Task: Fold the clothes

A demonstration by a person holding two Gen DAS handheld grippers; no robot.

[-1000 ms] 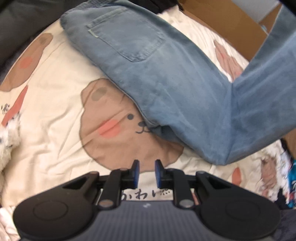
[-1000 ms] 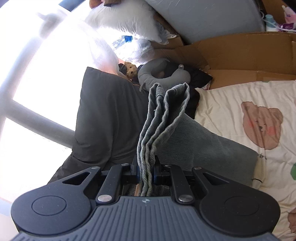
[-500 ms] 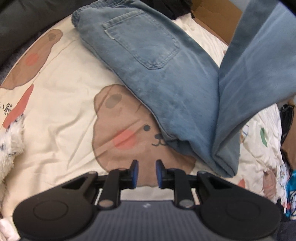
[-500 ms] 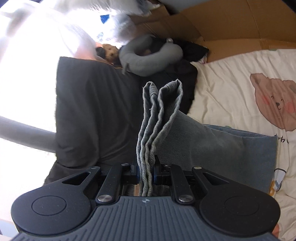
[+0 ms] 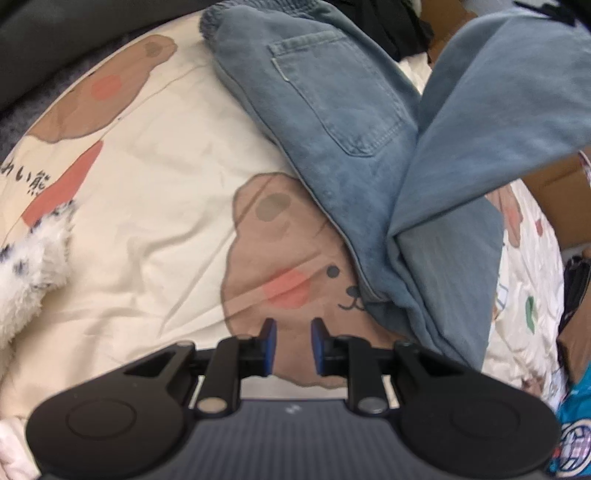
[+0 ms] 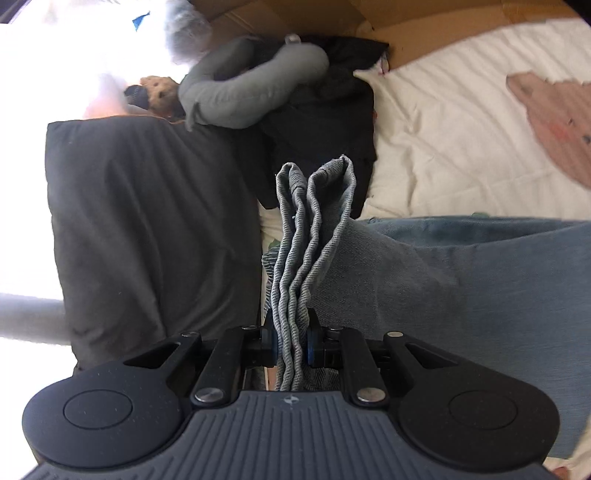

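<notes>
Blue jeans (image 5: pixel 332 122) lie pocket-up on the cream bear-print bedsheet (image 5: pixel 155 206), waistband at the top. Their leg end (image 5: pixel 498 107) is lifted and arcs back over the seat from the right. My left gripper (image 5: pixel 293 345) hovers open over the printed bear, just left of the folded edge, holding nothing. In the right wrist view my right gripper (image 6: pixel 290 343) is shut on the bunched leg hems of the jeans (image 6: pixel 314 221), which stand up between its fingers; more of the jeans (image 6: pixel 480 273) spreads to the right below.
A dark grey cushion (image 6: pixel 147 229), a grey neck pillow (image 6: pixel 258 85) and black clothing (image 6: pixel 328 122) sit along the bed's far edge, with cardboard (image 6: pixel 295 14) behind. A white fluffy item (image 5: pixel 29 273) lies at the left of the sheet.
The right gripper has carried the leg hems further over the jeans toward the waistband, so the fold has deepened. The left gripper has drifted slightly and stays open.
</notes>
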